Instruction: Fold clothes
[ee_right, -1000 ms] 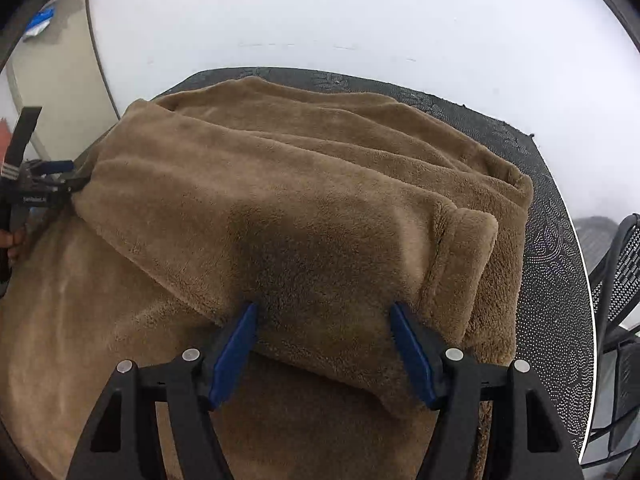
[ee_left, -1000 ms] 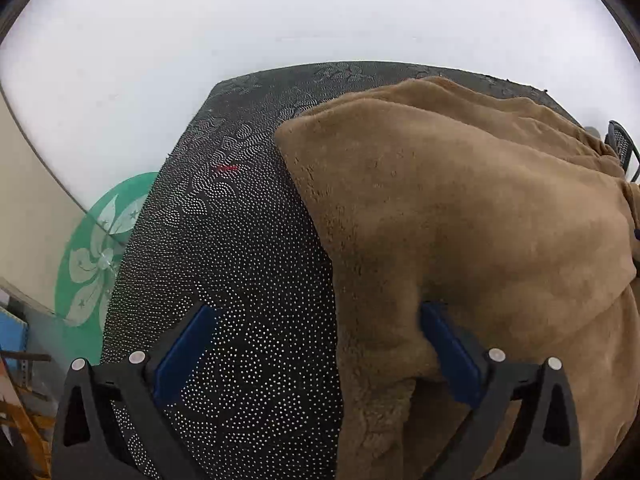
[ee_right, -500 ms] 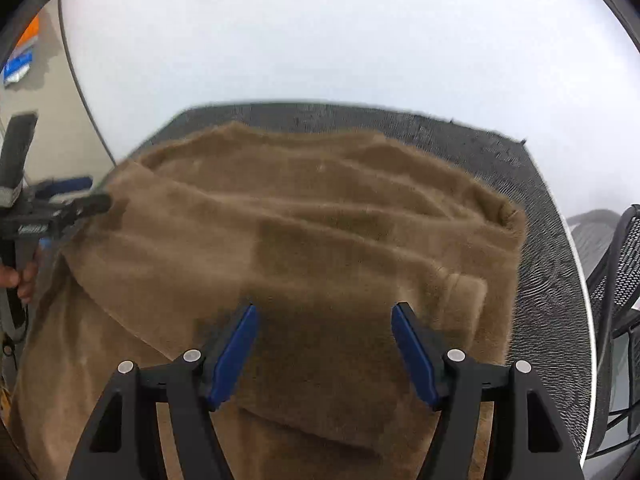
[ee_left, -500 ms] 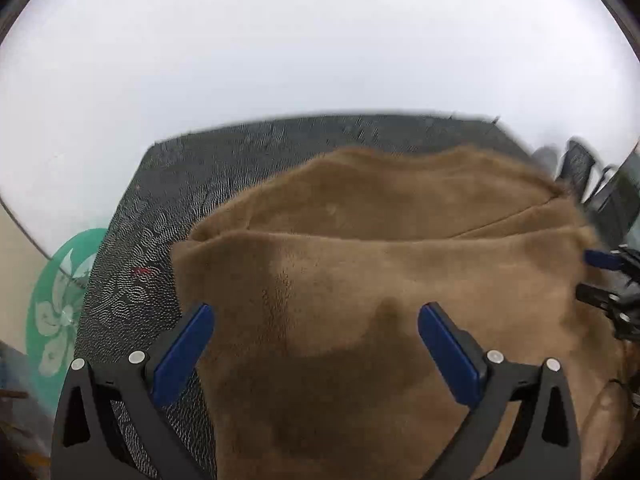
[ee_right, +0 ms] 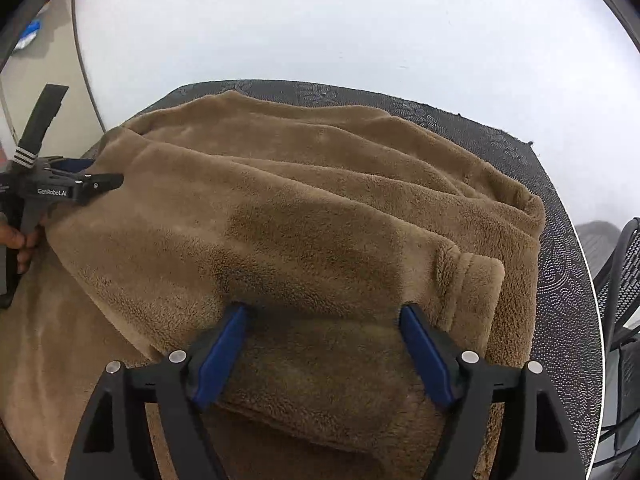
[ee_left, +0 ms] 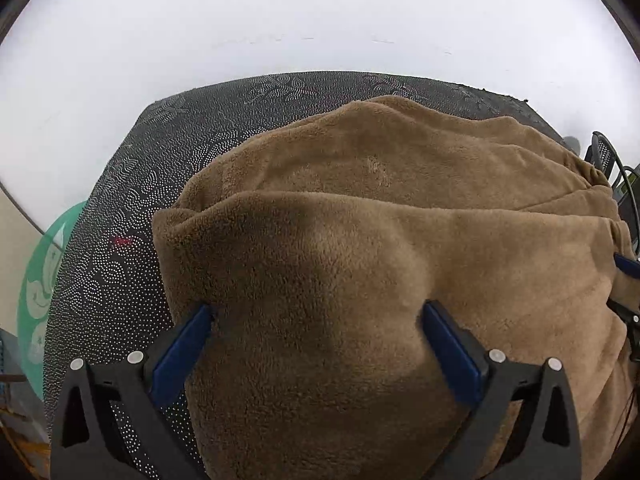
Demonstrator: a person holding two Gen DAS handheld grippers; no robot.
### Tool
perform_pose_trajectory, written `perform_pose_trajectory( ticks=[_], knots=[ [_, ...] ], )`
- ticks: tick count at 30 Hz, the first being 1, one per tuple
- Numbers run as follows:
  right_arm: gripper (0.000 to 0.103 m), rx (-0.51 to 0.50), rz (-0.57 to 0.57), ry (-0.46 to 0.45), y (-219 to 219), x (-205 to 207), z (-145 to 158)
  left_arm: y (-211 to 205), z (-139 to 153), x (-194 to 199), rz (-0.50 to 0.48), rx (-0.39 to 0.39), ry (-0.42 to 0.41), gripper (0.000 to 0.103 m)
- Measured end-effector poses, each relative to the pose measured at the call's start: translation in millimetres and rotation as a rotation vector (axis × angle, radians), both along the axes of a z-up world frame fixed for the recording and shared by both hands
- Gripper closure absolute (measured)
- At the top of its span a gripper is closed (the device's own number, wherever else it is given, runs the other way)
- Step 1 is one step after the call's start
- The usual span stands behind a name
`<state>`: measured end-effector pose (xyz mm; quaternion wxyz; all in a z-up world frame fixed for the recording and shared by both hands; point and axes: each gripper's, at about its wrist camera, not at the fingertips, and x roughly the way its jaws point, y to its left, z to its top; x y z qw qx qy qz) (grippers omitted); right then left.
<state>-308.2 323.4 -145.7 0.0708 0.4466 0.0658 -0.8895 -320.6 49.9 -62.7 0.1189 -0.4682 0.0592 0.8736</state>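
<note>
The right gripper [ee_right: 322,312] points steeply down at a brown fleece garment [ee_right: 304,220], its 2 blue-padded fingers [ee_right: 218,356] spread wide and opening further; a folded layer of the fleece lies between them, and the pads sit beside the fabric rather than pinching it, so the grip is released. Just right of this gripper's right finger lies a ribbed cuff [ee_right: 472,276], at the edge of the top fold. The left gripper [ee_left: 318,312] is also angled down over the same garment [ee_left: 360,264], fingers [ee_left: 180,356] held wide apart with a mound of fleece bulging up between them; its left pad touches the garment's left edge and its right pad rests against the pile, with no fabric squeezed between the 2, so it too is unclenched. In the right wrist view the left gripper [ee_right: 94,182] shows from the side at the far left edge of the cloth, black with white lettering on its body, and a person's hand [ee_right: 16,240] holds its handle. The garment lies in several stacked folds on a dark dotted mat [ee_left: 132,240] that covers part of a white round table [ee_left: 280,20]. A green floor graphic [ee_left: 40,292] shows beyond the table's left rim, and a black mesh chair [ee_right: 624,280] stands off the right side.
</note>
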Motion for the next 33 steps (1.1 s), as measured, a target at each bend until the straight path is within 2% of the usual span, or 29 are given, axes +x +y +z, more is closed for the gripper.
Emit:
perform_pose_trajectory(
  ticks=[3, 6, 8, 12, 14, 16, 19, 20, 22, 24, 28, 33],
  knots=[
    [0.021, -0.008, -0.007, -0.003, 1.4, 0.6, 1.4, -1.8, 3.6, -0.2, 0.006, 0.012, -0.013, 0.0],
    [0.02, -0.048, -0.023, -0.03, 7.3, 2.4, 9.5, -4.7, 18.0, 15.4, 0.03, 0.023, -0.025, 0.0],
    [0.02, -0.105, -0.059, -0.033, 11.8, 12.9, 24.8, -3.5, 31.5, 35.7, -0.002, 0.043, -0.01, 0.0],
    [0.016, -0.15, -0.055, 0.001, 11.5, 39.7, 50.2, 7.9, 41.7, 71.7, -0.101, 0.031, 0.005, 0.0],
    [0.015, -0.08, -0.054, 0.004, 2.8, 42.8, 47.5, 16.5, 35.4, 80.1, -0.123, -0.008, 0.003, 0.0],
    [0.015, -0.033, -0.055, -0.004, -2.2, 41.0, 41.9, 20.5, 24.4, 79.6, -0.104, -0.047, -0.006, 0.0],
    [0.015, 0.003, -0.055, -0.057, -6.8, 32.7, 21.0, 12.3, 10.9, 70.9, -0.083, 0.014, -0.036, 0.0],
    [0.009, 0.025, -0.047, -0.067, -9.2, 31.5, 14.6, 11.3, 10.5, 71.0, -0.085, 0.021, -0.037, 0.0],
    [0.001, 0.123, 0.012, -0.064, -22.7, 34.3, 3.9, 11.6, 12.1, 73.1, -0.093, 0.018, -0.029, 0.0],
    [0.001, 0.204, 0.034, -0.007, -33.9, 41.7, -0.8, 12.2, 10.7, 73.9, -0.094, 0.017, -0.016, 0.0],
    [0.001, 0.147, 0.027, 0.015, -25.2, 44.1, -2.4, 11.4, 12.4, 80.3, -0.091, 0.02, -0.012, 0.0],
    [0.001, 0.165, 0.037, 0.031, -25.8, 47.2, -2.8, 7.6, 26.0, 103.7, -0.094, 0.014, -0.023, 0.0]
  ],
)
